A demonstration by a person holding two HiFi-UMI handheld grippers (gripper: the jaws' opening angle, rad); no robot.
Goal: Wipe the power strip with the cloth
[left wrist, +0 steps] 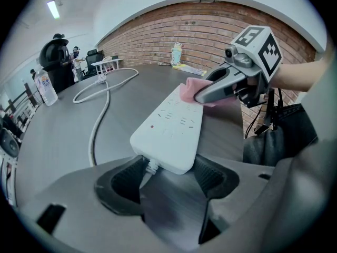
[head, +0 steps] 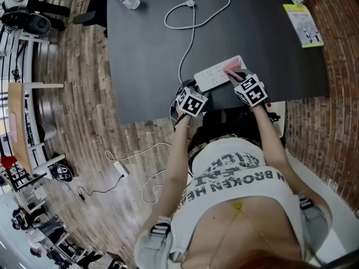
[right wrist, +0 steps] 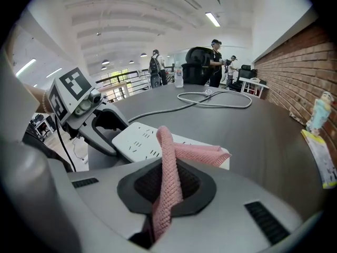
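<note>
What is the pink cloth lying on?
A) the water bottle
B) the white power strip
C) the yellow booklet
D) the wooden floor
B: the pink cloth, pinched in the right gripper, drapes over one end of the white power strip on the dark table.
</note>
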